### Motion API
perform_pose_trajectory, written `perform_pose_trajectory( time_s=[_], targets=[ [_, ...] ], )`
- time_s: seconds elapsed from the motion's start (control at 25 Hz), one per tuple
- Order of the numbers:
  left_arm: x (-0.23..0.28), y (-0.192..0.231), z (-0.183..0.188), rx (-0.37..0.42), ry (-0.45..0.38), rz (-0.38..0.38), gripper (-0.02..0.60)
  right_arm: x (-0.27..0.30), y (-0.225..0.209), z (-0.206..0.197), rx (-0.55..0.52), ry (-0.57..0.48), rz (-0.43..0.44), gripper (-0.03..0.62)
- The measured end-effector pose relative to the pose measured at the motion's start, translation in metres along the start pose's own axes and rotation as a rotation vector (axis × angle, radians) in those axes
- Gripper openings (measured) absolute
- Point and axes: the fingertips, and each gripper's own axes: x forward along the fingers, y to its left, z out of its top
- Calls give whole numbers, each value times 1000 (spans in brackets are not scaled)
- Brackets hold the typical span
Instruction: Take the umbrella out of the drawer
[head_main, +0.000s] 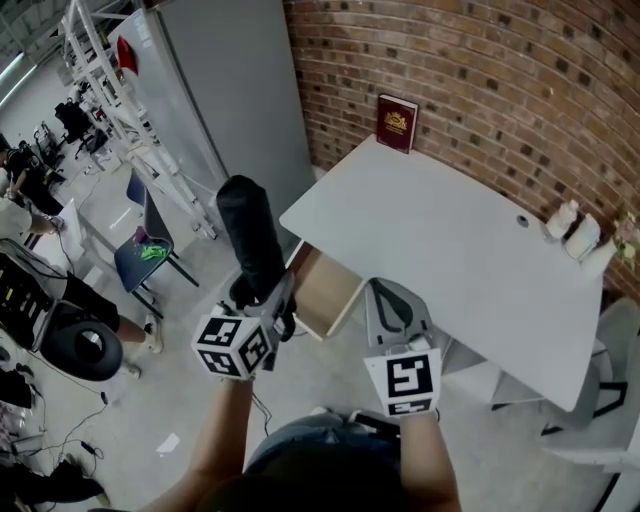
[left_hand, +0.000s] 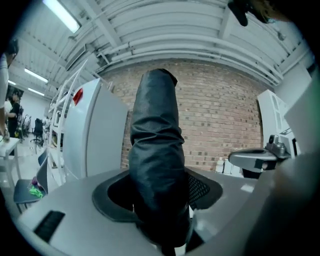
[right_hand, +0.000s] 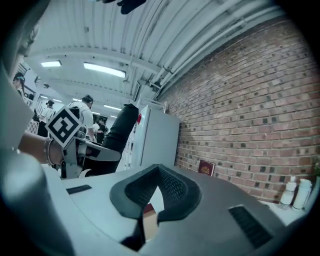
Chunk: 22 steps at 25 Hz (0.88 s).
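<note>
A folded black umbrella (head_main: 250, 232) stands upright in my left gripper (head_main: 264, 296), whose jaws are shut on its lower end, held in the air left of the white table (head_main: 450, 230). In the left gripper view the umbrella (left_hand: 157, 160) fills the space between the pads of the left gripper (left_hand: 161, 202). The wooden drawer (head_main: 327, 290) stands pulled out under the table's near-left corner. My right gripper (head_main: 396, 300) hangs just right of the drawer, its fingers meeting at the tips with nothing in them. The right gripper view shows its own jaws (right_hand: 158, 172) shut, and the umbrella (right_hand: 120, 132) off to the left.
A red book (head_main: 397, 122) leans on the brick wall (head_main: 480, 70) at the table's far corner, and small bottles (head_main: 577, 232) stand at its right end. A tall grey cabinet (head_main: 230, 90), a blue chair (head_main: 140, 258) and people are at the left.
</note>
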Motion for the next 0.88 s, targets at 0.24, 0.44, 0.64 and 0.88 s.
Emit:
perform_pose_trajectory(
  time_s=[0.24,0.44,0.64,0.88],
  targets=[
    [-9,-12,46,143,-134,-42,256,7,0,29,-22,-43,-27,-8],
    [-17,-24,72,195,-215,-77,256,8,2,48,-37,-76,-45,-8],
    [-28,-26,92,216,-287,-104,256,6,3,56,-52,-97,-73,-8],
    [-39,-27,105,259,-334,-98,256,1,0,63,-58,-113,-114,-8]
  ],
)
